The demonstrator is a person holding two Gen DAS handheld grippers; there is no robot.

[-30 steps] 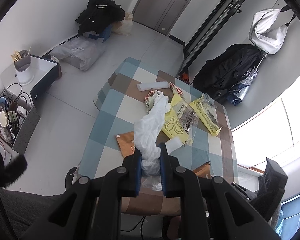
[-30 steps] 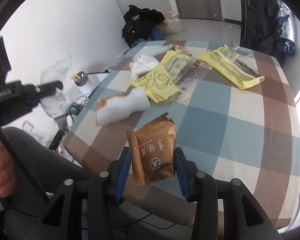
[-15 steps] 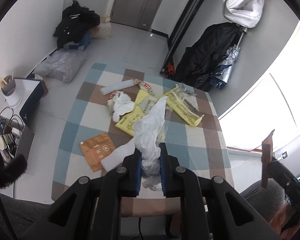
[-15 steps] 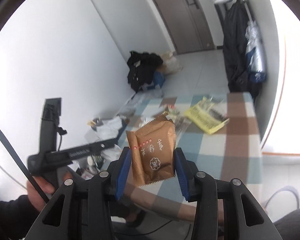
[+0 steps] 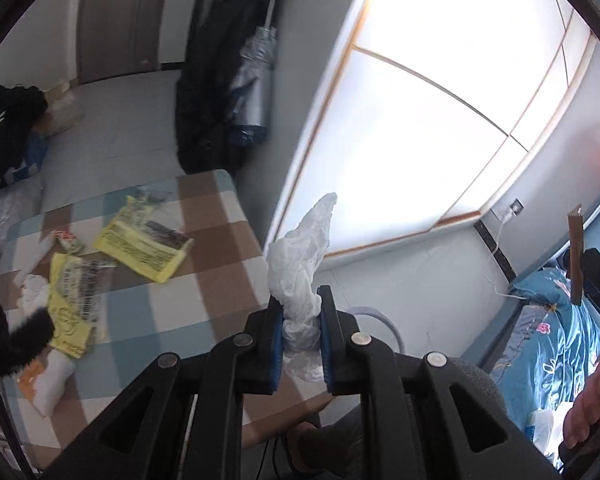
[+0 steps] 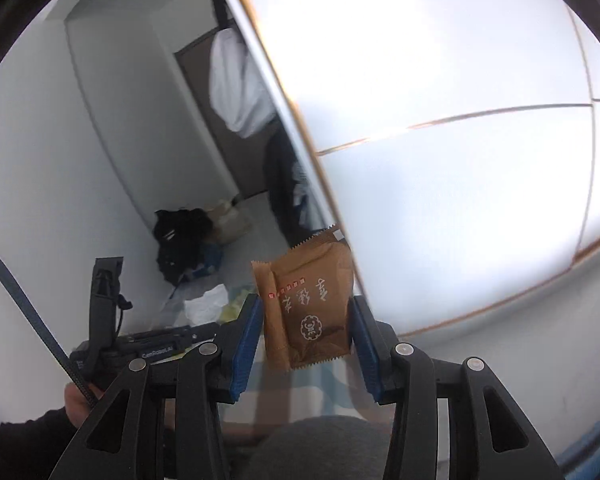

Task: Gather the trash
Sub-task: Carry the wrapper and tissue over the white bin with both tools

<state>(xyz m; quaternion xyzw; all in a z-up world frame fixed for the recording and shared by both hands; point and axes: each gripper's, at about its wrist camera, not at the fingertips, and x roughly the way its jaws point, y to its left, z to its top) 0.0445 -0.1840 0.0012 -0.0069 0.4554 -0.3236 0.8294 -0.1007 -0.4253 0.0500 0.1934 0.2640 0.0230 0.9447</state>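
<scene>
While the left gripper (image 5: 299,322) is clamped on a crumpled white plastic bag (image 5: 302,258), the right gripper (image 6: 305,326) is clamped on a brown snack wrapper (image 6: 306,306), both lifted clear of the checked worktop (image 5: 204,300). Two pieces look collected, but more remains: yellow wrappers (image 5: 140,246) and white tissue (image 5: 32,292) lie toward nine o'clock. No bin or other trash container is visible.
</scene>
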